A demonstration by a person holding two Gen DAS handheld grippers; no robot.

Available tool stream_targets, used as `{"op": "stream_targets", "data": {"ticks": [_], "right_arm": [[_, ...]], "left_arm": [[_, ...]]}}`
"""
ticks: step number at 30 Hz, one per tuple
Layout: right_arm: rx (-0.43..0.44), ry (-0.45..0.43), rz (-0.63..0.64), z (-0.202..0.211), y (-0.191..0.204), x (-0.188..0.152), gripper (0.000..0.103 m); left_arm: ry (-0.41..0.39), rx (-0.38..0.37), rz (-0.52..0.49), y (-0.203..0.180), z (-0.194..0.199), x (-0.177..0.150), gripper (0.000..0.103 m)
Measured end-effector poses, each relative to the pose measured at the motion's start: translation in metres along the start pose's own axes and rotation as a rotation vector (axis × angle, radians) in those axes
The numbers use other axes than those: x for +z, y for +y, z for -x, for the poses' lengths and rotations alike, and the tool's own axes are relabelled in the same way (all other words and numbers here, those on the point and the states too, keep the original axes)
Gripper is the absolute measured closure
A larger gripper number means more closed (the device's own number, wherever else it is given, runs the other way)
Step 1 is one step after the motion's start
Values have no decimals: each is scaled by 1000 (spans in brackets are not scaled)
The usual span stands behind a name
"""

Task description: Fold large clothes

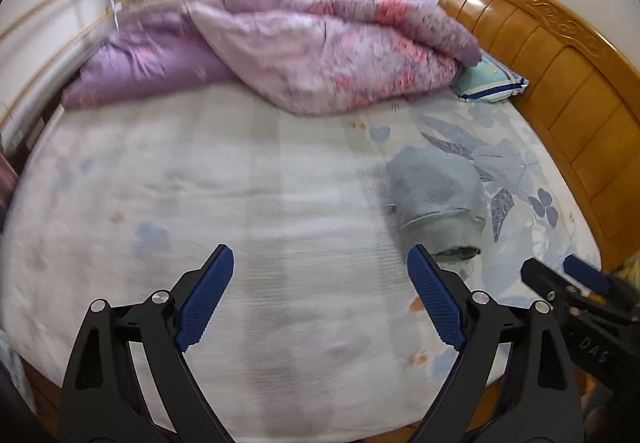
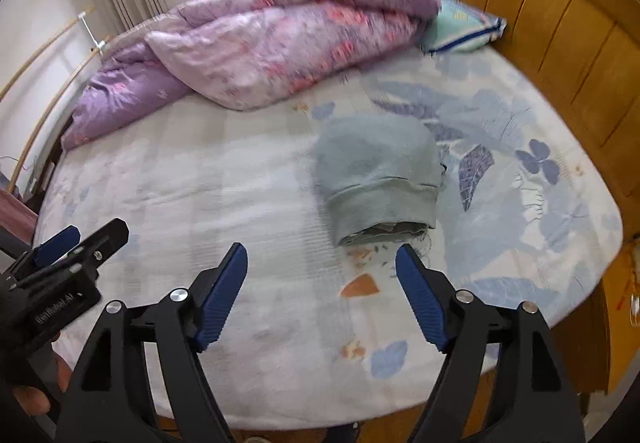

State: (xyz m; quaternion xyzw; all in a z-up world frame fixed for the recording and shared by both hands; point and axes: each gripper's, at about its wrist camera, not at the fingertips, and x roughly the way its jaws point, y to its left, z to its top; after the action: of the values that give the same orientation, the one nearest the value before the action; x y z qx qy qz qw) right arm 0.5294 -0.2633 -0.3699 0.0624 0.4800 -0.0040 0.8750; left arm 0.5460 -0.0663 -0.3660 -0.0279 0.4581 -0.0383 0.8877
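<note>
Your bed [image 2: 248, 195] fills both views, its wooden headboard [image 2: 560, 27] on the right and a purple floral quilt [image 2: 280, 47] bunched along the far side. The folded grey-green garment [image 2: 376, 179] lies on the sheet toward the headboard. Your left tongs [image 1: 320, 275] and right tongs [image 2: 322, 275] both gape wide above the bed, holding nothing.

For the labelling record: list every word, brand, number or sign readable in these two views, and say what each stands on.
"DAS": on the black body of the right gripper, seen at the edge of the left wrist view.
White lettering on the black body of the left gripper, in the right wrist view: too blurred to read with confidence.
No text shows on the folded grey-green garment, bedsheet or headboard.
</note>
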Motion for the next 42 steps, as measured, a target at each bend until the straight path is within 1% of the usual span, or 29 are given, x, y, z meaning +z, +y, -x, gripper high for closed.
{"op": "stream_targets", "data": {"ticks": [4,6,7,8,9,11,13,14,18,23,29,31,37,42], "right_arm": [[12,-62,-30,68,37,-21,26],[-10,-91,-25,106,59,-31,25],[-6,-103,-25,120,66,-34,22],[-6,-114,-26,137,75,-37,17],[-8,-123,-27,154,84,-41,16],[-3,-133,-26,181,97,-46,16],[12,-134,-32,203,108,-50,16],[16,-136,-38,214,112,-53,16],[25,-132,-26,244,128,-60,16],[40,-117,-18,263,138,-65,16],[40,-102,11,282,141,-75,16],[36,-110,20,291,141,-78,16],[34,-114,50,305,145,-88,16],[23,-129,66,317,148,-97,16]], "left_arm": [[-68,-21,-44,28,79,-14,13],[-90,-25,-61,37,113,-18,12],[-107,-29,-73,43,137,-20,12],[-117,-28,-76,47,150,-21,10],[-134,-24,-80,52,172,-22,9],[-154,-17,-79,60,201,-23,8],[-172,-44,-65,70,232,-23,8],[-179,-45,-62,74,248,-23,8],[-214,-19,-74,81,291,-25,8],[-209,-6,-75,87,320,-35,8],[-202,3,-57,88,339,-48,8],[-197,-7,-56,86,344,-52,8],[-235,-26,-24,89,363,-58,8],[-226,-39,-36,88,370,-61,8]]}}
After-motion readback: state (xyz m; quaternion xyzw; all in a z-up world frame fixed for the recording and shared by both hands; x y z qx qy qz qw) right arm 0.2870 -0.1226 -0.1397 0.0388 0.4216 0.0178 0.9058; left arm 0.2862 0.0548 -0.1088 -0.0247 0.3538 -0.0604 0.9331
